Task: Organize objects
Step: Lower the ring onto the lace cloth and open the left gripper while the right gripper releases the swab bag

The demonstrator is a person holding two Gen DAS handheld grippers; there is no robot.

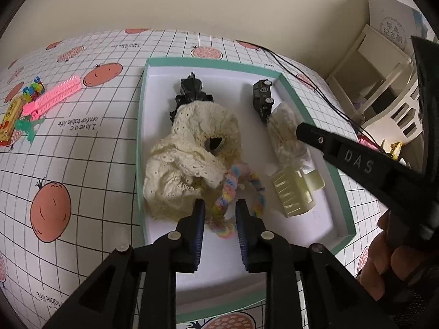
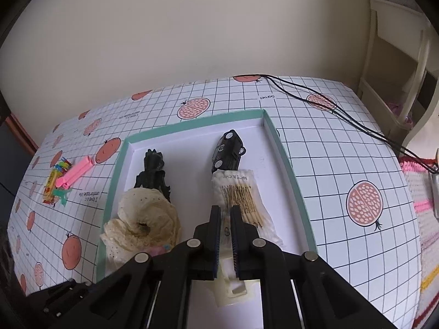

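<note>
Table wears a white grid-print cloth (image 2: 343,148) with pomegranate and orange motifs, pushed against a plain cream wall (image 2: 192,27); cream shelving unit (image 1: 381,82) off the right end.

Teal-rimmed white tray (image 1: 315,109) sits mid-table. In it:
- cream lace scrunchie (image 1: 189,148), partly over a black figure (image 1: 192,90)
- pastel fuzzy hair tie (image 1: 233,189), touching the scrunchie's near side
- black toy car (image 2: 229,150) at the far right
- cotton swab pack (image 2: 241,200) just below the car
- pale yellow claw clip (image 1: 293,192), nearest of the right-hand row

Left gripper (image 1: 219,211): jaws spread, straddling the hair tie (contact unclear). Right gripper (image 2: 225,213): jaws nearly together over the near end of the swab pack; cannot tell if they are pinching it.

Pink clips (image 1: 52,98) and small colourful bits lie on the cloth well left of the tray. Black cable (image 2: 329,101) runs across the far right corner. Cloth right of the tray is bare.
</note>
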